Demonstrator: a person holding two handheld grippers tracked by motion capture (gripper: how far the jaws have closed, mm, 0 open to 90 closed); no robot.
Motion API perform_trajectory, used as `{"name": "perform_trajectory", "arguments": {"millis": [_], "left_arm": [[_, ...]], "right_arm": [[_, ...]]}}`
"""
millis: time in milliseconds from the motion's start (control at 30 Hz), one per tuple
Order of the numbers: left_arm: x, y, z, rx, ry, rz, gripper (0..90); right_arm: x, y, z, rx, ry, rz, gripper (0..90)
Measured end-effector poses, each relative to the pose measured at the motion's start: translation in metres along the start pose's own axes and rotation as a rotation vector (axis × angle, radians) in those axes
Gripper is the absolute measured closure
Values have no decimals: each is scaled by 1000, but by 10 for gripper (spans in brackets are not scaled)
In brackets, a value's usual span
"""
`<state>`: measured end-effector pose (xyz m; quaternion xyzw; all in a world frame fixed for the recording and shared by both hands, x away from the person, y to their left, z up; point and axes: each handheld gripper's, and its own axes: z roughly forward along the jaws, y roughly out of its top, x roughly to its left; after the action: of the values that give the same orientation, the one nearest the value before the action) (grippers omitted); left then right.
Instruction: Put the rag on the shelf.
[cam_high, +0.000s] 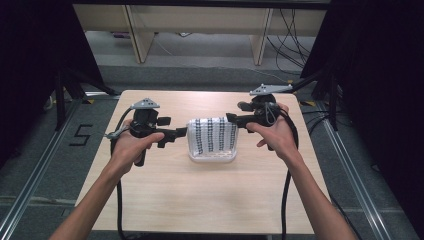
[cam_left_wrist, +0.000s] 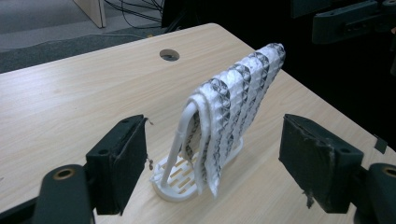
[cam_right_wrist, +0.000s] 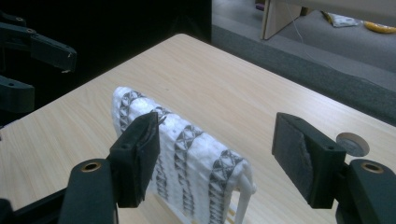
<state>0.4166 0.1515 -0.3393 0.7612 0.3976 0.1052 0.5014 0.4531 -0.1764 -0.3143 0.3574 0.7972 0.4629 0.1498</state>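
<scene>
A white cloth with black patterned stripes (cam_high: 212, 135) hangs over a small white rack (cam_high: 212, 157) at the middle of the wooden table (cam_high: 200, 200). My left gripper (cam_high: 181, 134) is open just left of the rack, level with the cloth. In the left gripper view the cloth (cam_left_wrist: 238, 107) and the rack's arched bar (cam_left_wrist: 180, 135) stand between and beyond the open left gripper (cam_left_wrist: 215, 163). My right gripper (cam_high: 231, 119) is open at the cloth's upper right end. In the right gripper view the cloth (cam_right_wrist: 187, 154) lies between the open right gripper (cam_right_wrist: 219, 161) jaws, close to the left pad.
A round cable hole (cam_left_wrist: 169, 54) sits in the table's far side, also visible as the hole (cam_right_wrist: 352, 143). Wooden furniture legs (cam_high: 142, 35) and cables (cam_high: 290, 40) lie on the floor behind. Black curtains flank both sides.
</scene>
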Motion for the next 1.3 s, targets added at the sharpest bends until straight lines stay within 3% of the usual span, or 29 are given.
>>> {"name": "perform_trajectory", "arguments": {"millis": [200, 333, 367, 433, 500, 533, 567, 833, 867, 900, 933, 1033, 1067, 1100, 1167, 1200, 1300], "left_arm": [[-3, -10, -6, -7, -11, 5, 224], [-7, -15, -10, -15, -17, 11, 220], [-7, -17, -10, -13, -18, 11, 220], [-9, -21, -11, -12, -24, 14, 220], [-10, -24, -12, -5, -31, 22, 220], [-11, -26, -13, 0, -30, 26, 220], [-11, -28, -13, -6, -31, 25, 219], [-14, -41, -18, -11, -49, 27, 217], [-14, -43, -19, -12, -42, 27, 217], [-15, -45, -20, -13, -41, 26, 216], [-15, -47, -21, -10, -46, 25, 216], [-15, -52, -23, -17, -50, 26, 216], [-15, -53, -25, -15, -46, 24, 216], [-15, -54, -25, -15, -40, 29, 216], [-15, -56, -27, -15, -32, 34, 216], [-15, -58, -27, -19, -35, 32, 216], [-15, -61, -28, -9, -33, 34, 216]], "right_arm": [[3, -7, -2, 3, 11, 19, 333], [4, -9, -4, -8, 19, -10, 333], [7, -10, -5, -5, 16, 23, 332], [7, -10, -6, -8, 18, -6, 331], [11, -12, -9, -8, 27, 7, 331], [10, -12, -10, -14, 17, -32, 330], [12, -13, -11, -20, 22, -11, 330], [18, -20, -16, -8, 38, -26, 325], [20, -22, -17, -5, 32, -6, 326], [19, -23, -15, -30, 29, -32, 325], [21, -24, -17, -8, 43, -3, 325], [20, -26, -18, -9, 36, -29, 326], [22, -28, -18, -11, 47, -9, 325], [21, -28, -18, -12, 45, -25, 325], [24, -29, -20, -4, 45, -6, 325], [23, -30, -20, -18, 43, -30, 325], [25, -31, -22, -12, 49, -16, 325]]}}
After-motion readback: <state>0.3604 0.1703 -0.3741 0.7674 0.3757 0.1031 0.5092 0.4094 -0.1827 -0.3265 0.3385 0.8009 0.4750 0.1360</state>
